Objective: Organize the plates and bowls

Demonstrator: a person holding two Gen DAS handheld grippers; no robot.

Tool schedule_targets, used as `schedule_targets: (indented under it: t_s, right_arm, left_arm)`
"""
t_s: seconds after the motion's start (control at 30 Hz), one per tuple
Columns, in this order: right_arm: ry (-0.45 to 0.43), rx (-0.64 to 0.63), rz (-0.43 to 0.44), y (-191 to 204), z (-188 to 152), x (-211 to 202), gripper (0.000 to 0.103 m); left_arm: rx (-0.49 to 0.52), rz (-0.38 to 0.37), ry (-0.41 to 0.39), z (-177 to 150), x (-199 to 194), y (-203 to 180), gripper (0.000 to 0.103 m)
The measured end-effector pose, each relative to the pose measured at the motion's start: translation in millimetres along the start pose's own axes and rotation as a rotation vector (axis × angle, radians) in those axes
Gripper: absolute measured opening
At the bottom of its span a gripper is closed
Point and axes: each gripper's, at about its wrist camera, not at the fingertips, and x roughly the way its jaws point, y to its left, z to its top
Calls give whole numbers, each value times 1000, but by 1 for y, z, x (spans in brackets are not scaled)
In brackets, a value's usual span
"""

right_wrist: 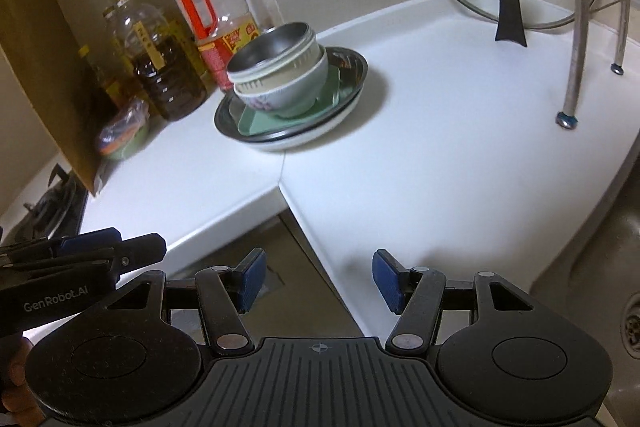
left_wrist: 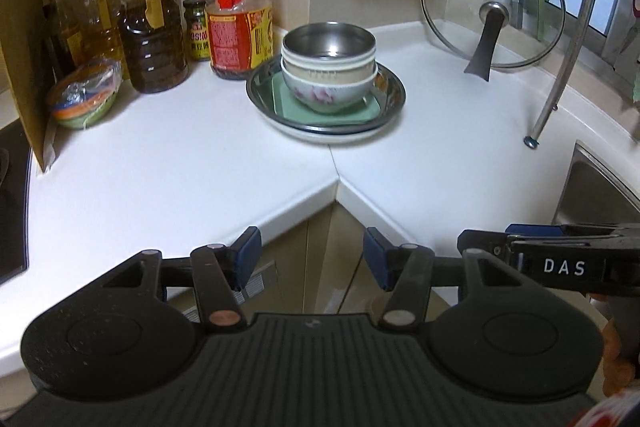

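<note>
Both claws sit nearest, low in their own views, and each stands wide with nothing between the blue pads. From the left wrist view, the left gripper (left_wrist: 312, 259) hangs over the inner corner of the white counter (left_wrist: 200, 167), with the right gripper (left_wrist: 560, 247) just beside it at three o'clock. From the right wrist view, the right gripper (right_wrist: 318, 277) hovers past the same counter edge, with the sink (right_wrist: 592, 267) at three o'clock.

Farther in, at twelve o'clock from the left claw and eleven o'clock from the right, stands the stack. A white plate (left_wrist: 320, 139) lies at the bottom, a steel dish (left_wrist: 394, 95) rests in it, and a green square plate (left_wrist: 320, 117) lies inside that. On top sit nested bowls: a flowered bowl (left_wrist: 328, 95), a cream bowl (left_wrist: 320, 69) in it, and a steel bowl (left_wrist: 328, 41) uppermost.

Behind, at ten o'clock, oil bottles (left_wrist: 154, 27) line the wall; at two o'clock a glass lid (left_wrist: 492, 3) leans upright.

The stacking looks done or nearly so, and both claws are well apart from it. Any next move would call for a reach forward and a careful pinch on a rim, since the tall bowls could tip.
</note>
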Motion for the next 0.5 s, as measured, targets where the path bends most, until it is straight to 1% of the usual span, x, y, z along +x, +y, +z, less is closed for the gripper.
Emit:
schedule_targets:
  t_s: [0.23,0.5]
  right_arm:
    - [23,-34,2,1,-13,-10,59]
    - [25,-56,18,4,-16,-15,59]
  left_arm:
    - [-18,11,21,-15,-11,-7,54]
    - [-21,11,32,-18,-13,-11,54]
